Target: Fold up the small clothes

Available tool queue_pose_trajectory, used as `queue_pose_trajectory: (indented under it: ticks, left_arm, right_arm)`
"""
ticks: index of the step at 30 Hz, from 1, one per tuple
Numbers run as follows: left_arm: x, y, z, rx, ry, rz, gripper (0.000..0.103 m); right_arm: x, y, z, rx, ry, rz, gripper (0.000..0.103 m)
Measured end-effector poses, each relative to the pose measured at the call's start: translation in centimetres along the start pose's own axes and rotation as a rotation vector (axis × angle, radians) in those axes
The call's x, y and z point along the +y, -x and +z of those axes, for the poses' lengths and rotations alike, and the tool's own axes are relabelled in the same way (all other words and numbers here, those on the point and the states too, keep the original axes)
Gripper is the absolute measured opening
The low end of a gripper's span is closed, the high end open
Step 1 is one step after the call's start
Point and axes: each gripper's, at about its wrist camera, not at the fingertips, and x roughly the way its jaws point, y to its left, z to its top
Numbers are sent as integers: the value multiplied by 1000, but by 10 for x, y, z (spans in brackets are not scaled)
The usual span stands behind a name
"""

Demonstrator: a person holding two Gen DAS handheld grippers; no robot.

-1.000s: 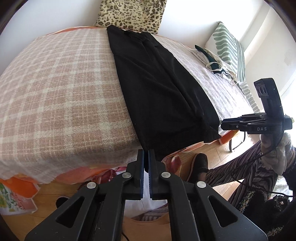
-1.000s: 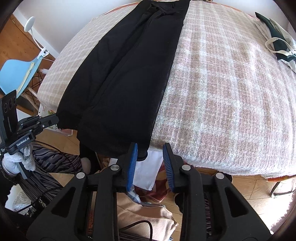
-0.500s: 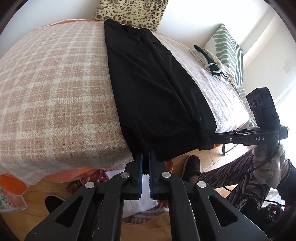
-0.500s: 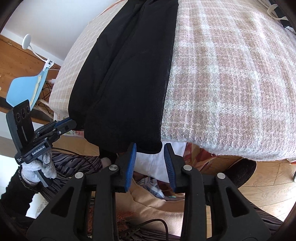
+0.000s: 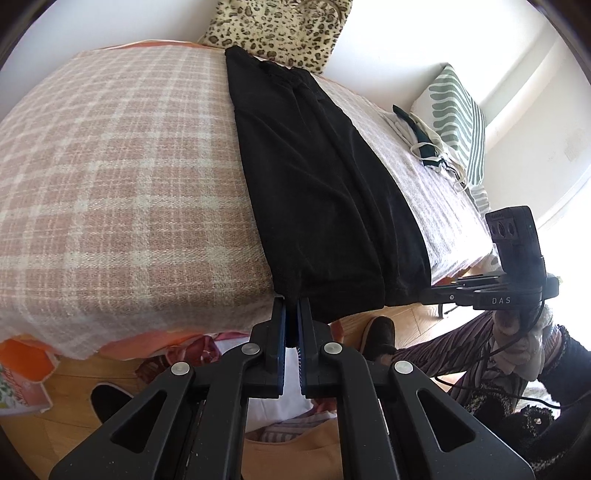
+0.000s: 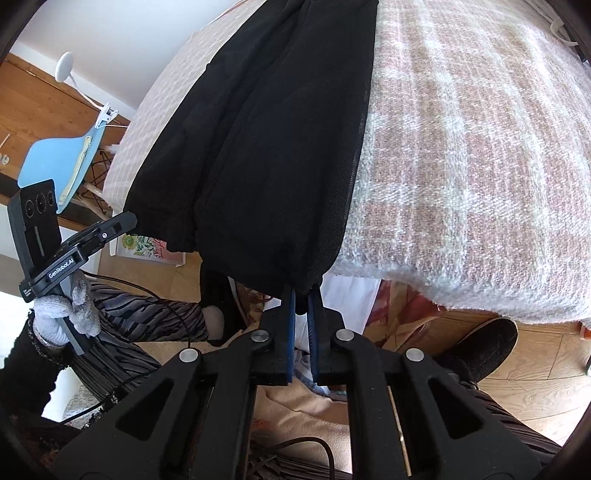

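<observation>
A long black garment (image 5: 317, 192) lies stretched lengthwise across the bed (image 5: 122, 177), over its pink-and-white plaid blanket, from the far edge by a leopard-print cushion (image 5: 280, 29) to the near edge, where its hem hangs just over the side. The left gripper (image 5: 291, 314) has its jaws closed on one near corner of that hem, the cloth pinched between the blue pads. The right gripper (image 6: 301, 295) grips the other near corner: its jaws have just been closing, and the dark fabric now sits clamped between them. Each gripper is held by a hand in a pale knitted glove (image 6: 62, 314). A green-striped pillow (image 5: 454, 118) and some loose clothes (image 5: 424, 140) rest near the bed's far right corner.
</observation>
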Motion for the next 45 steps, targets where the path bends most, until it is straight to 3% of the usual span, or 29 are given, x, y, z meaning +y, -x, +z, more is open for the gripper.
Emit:
queue_pose_trajectory:
  ticks: [1, 2, 3, 5, 8, 11, 13, 15, 17, 18, 20, 31, 38, 45]
  left_arm:
    - [-1, -1, 0, 14, 3, -4, 9]
    - [-3, -2, 0, 29, 4, -6, 14]
    - [-6, -2, 0, 34, -7, -7, 16]
    - [-9, 0, -1, 32, -38, -3, 21]
    - [-3, -3, 2, 42, -9, 9, 31]
    - [2, -7, 4, 53, 15, -5, 31]
    - [3, -9, 3, 65, 16, -25, 28]
    - [3, -12, 2, 75, 23, -43, 28]
    - [2, -12, 2, 69, 21, -46, 10]
    - [1, -12, 2, 65, 15, -43, 7]
    - [-1, -9, 3, 50, 6, -35, 5]
    - [-10, 7, 15, 12, 19, -98, 4]
    - [-11, 8, 37, -10, 68, -159, 4]
    - [-7, -6, 75, -45, 85, -168, 4]
  right_arm:
    - [2, 2, -1, 3, 11, 0, 13]
    - [3, 4, -3, 7, 20, 3, 25]
    - [3, 8, -4, -5, 25, -1, 44]
    - [-3, 17, -4, -56, 29, -19, 63]
    - [-16, 20, 4, -81, -16, -9, 63]
    - [-22, 12, 11, -81, -38, 27, 63]
    - [-19, 6, 12, -70, -30, 48, 62]
    - [-16, 2, 13, -62, -19, 53, 43]
    - [-17, 1, 14, -53, -22, 78, 24]
    - [-17, 1, 14, -54, -20, 84, 14]
    - [-15, 6, 14, -66, -16, 91, 10]
    - [-18, 38, 19, -108, -77, 205, 7]
    - [-18, 55, 40, -147, -126, 279, 7]
    - [-29, 59, 73, -190, -163, 272, 7]
